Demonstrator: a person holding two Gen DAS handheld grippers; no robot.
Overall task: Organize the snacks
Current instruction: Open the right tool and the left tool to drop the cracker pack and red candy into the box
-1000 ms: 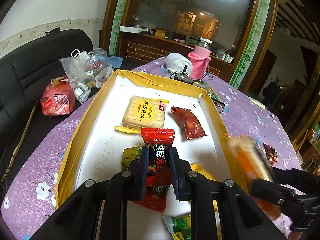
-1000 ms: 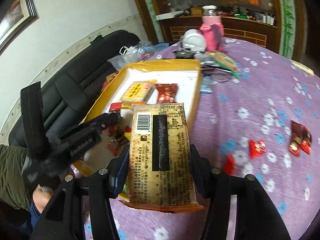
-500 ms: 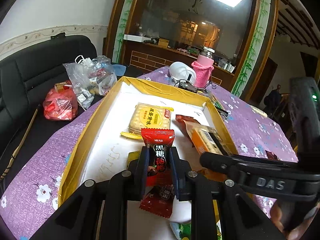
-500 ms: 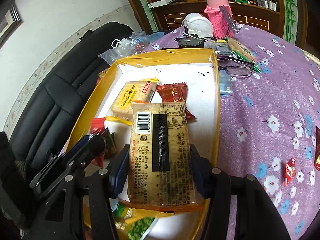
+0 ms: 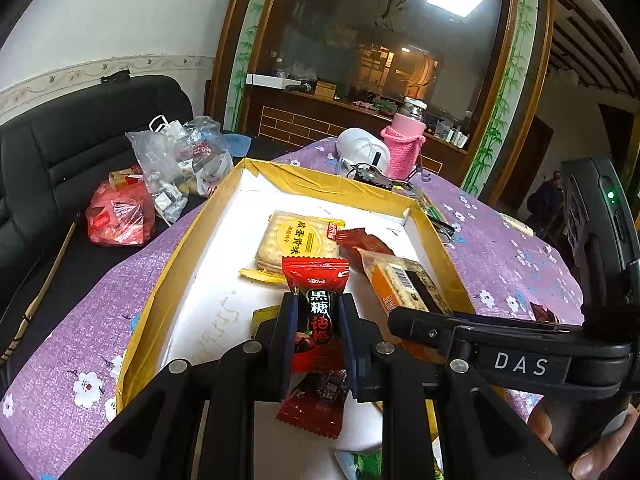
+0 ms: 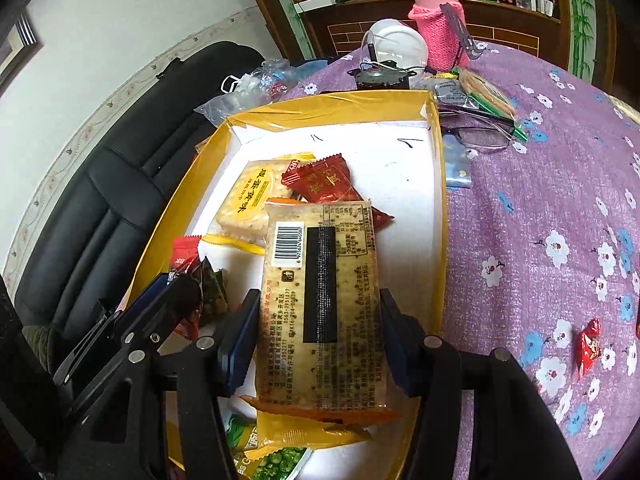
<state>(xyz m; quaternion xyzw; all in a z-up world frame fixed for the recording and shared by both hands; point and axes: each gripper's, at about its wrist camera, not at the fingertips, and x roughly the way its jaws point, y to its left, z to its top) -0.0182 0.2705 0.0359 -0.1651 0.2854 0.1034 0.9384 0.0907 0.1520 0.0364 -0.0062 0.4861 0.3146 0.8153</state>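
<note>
Overhead, both tongs are held above the yellow-walled box (image 5: 182,240) on the purple floral table (image 6: 540,208). Left tongs (image 5: 316,330) are clamped on a red plum candy (image 5: 318,312). Right tongs (image 6: 320,320) are pressed against a cracker packet (image 6: 320,300), barcode side up.

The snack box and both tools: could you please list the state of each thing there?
Left tool: shut on the red candy packet.
Right tool: shut on the barcode cracker pack, over the box.
Yellow box: open-topped, partly filled.
Yellow cracker pack: lying flat in the box.
</note>
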